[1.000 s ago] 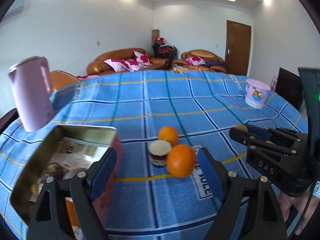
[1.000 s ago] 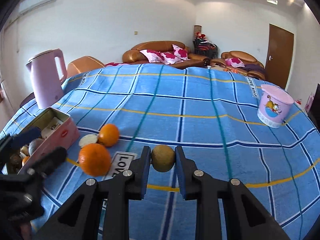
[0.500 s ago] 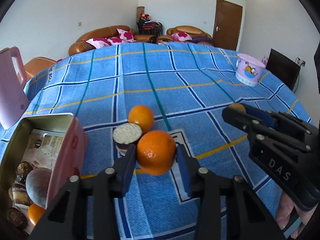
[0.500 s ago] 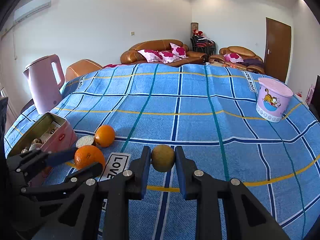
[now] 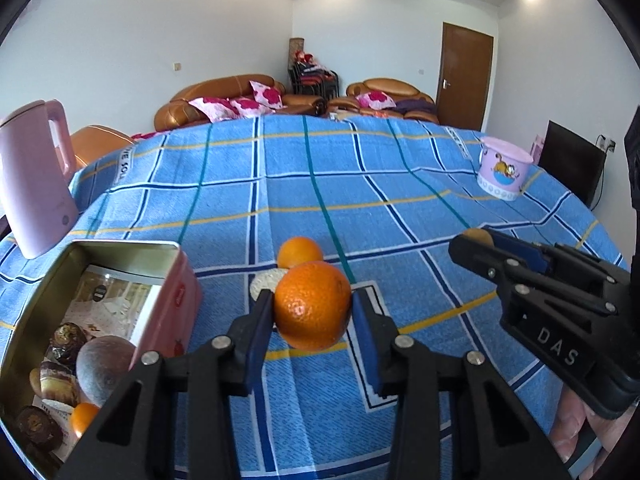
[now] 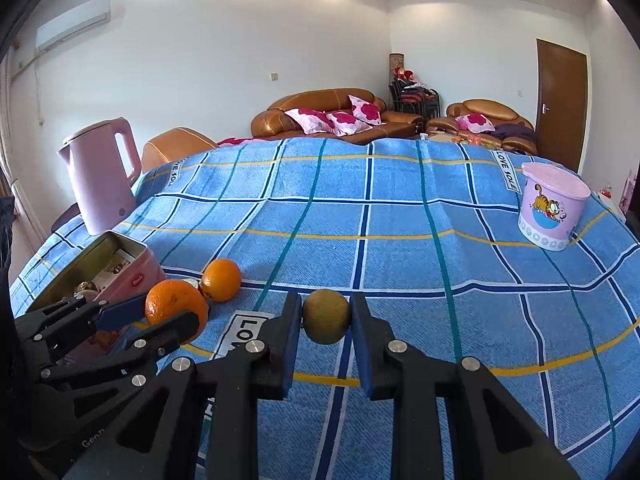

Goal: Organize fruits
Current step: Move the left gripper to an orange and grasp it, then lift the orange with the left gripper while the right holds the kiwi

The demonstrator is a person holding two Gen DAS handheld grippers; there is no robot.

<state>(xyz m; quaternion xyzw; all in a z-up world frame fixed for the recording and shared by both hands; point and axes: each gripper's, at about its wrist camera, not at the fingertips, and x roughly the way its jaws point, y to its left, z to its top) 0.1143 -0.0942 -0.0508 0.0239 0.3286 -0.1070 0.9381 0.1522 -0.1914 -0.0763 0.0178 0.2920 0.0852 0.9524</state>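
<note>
Left wrist view: the left gripper (image 5: 312, 312) clamps a large round orange (image 5: 312, 306) at frame centre, ready for the open pink tin box (image 5: 176, 276) lower left; the right gripper (image 6: 326, 316) grips a greenish-brown round fruit (image 6: 326, 316).

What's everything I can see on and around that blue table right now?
Large orange: one, orange, gripped in left tool.
Small orange: one, orange, on cloth behind it.
Green-brown fruit: one, gripped in right tool.
White-topped item: one, beside oranges; kind unclear.
Tin: one, pink, open, left, holding snacks.
Kettle: one, pink, far left.
Bucket: one, pink, cartoon cat, far right.
Tablecloth: blue plaid.
Sofas: brown, behind.
Left tool: black, blue pads.
Right tool: black, blue pads.
</note>
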